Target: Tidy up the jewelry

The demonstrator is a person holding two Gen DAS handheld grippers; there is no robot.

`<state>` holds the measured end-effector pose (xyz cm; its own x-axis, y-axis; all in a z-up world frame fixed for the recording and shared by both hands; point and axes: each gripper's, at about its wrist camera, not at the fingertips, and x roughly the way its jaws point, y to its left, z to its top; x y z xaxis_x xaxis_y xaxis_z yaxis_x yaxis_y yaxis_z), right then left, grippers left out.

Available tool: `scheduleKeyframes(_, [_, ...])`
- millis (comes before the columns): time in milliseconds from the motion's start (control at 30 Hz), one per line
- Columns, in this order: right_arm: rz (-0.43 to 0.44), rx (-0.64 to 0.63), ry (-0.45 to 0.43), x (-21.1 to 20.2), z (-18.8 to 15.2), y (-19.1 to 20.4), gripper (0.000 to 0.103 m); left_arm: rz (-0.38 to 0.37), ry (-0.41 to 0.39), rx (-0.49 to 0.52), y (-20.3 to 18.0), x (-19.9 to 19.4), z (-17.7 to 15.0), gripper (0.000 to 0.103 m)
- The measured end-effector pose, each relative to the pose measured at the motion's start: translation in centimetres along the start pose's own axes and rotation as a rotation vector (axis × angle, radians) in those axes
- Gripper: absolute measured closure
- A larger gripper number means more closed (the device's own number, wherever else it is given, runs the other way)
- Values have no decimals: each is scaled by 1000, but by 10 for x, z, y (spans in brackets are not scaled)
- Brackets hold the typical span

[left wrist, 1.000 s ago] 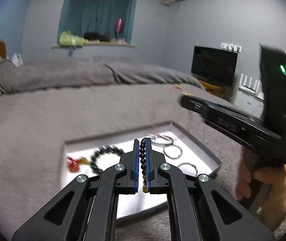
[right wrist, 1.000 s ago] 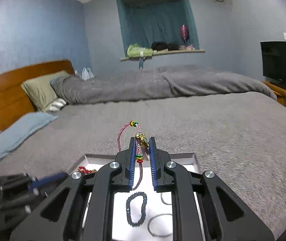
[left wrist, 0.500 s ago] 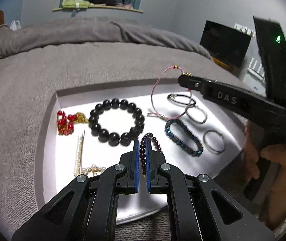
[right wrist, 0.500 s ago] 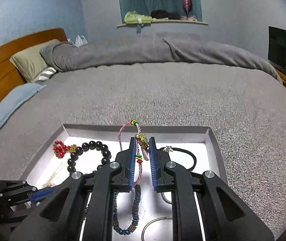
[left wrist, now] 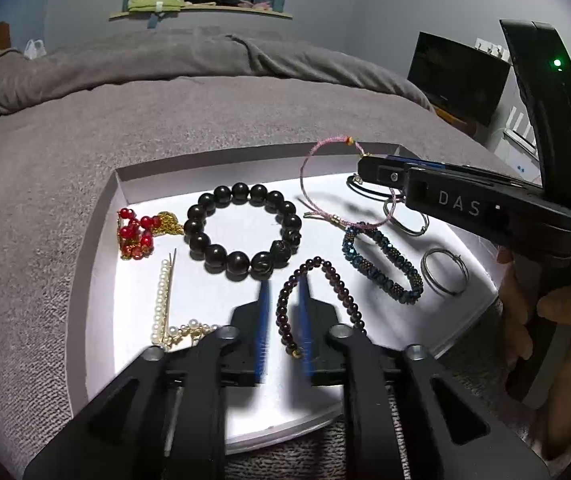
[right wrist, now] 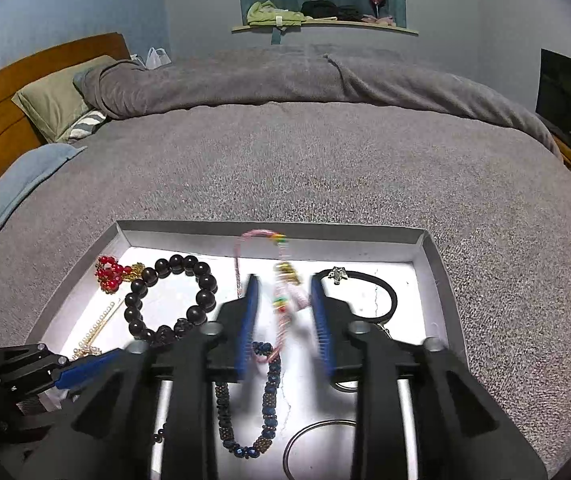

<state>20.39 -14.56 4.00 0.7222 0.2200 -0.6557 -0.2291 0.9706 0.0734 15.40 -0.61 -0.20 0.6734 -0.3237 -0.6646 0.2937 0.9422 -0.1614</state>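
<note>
A shallow white tray (left wrist: 101, 280) lies on the grey bed. My left gripper (left wrist: 283, 286) has its jaws parted around a dark garnet bead bracelet (left wrist: 339, 284) lying on the tray floor. My right gripper (right wrist: 283, 280) has its jaws parted too; a pink cord bracelet (right wrist: 281, 316) with coloured beads hangs loose between them, blurred, over the tray (right wrist: 431, 256). The pink cord bracelet also shows in the left wrist view (left wrist: 309, 176), beside the right gripper's tip (left wrist: 369, 168).
In the tray: a big black bead bracelet (left wrist: 241, 230), red bead piece (left wrist: 135, 232), pearl strands (left wrist: 163, 296), blue beaded bracelet (left wrist: 381, 264), metal rings (left wrist: 443, 272) and a black hair tie (right wrist: 369, 292). Grey blanket (right wrist: 325, 168) surrounds it; a TV (left wrist: 457, 76) stands far right.
Both grippers dropped toward the tray and their jaws opened. The garnet bracelet now lies on the tray floor; the pink cord bracelet is loose between the right jaws.
</note>
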Motion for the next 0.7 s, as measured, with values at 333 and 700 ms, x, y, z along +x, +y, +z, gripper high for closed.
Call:
scheduleKeyframes(333, [1, 28, -68, -21, -4, -9, 40, 17, -80, 43, -11, -18, -2, 66])
scheduleKeyframes(700, [-18, 95, -209, -102, -16, -32, 5, 157, -282, 23, -9, -76, -7, 11])
